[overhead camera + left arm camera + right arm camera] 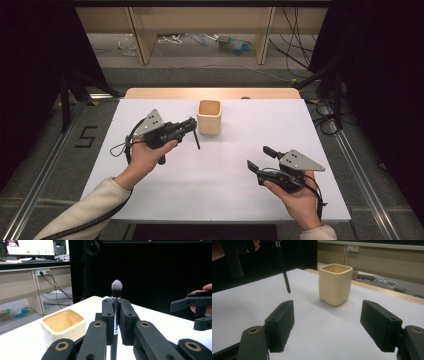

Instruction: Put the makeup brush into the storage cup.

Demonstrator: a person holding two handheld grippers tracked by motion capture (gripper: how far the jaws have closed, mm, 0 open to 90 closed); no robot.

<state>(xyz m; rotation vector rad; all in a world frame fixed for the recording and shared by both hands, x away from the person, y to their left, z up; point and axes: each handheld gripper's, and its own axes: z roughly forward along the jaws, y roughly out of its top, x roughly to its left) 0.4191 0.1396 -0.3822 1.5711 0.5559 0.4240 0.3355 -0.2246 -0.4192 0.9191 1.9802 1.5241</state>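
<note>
A cream square cup (209,117) (63,326) (335,283) stands upright near the table's far middle. My left gripper (189,125) (115,312) is just left of it, held above the table and shut on a black makeup brush (195,137) (116,290). The brush's grey bristles point up in the left gripper view, and its thin handle (284,270) hangs down toward the table. My right gripper (260,157) (329,322) is open at the front right, jaws wide apart with nothing between them, facing the cup.
The white table (220,170) has a wooden strip along its far edge (212,93). Cables and clutter lie on the floor beyond it. Black curtains stand on both sides. A desk with a monitor (30,247) is seen at the far left.
</note>
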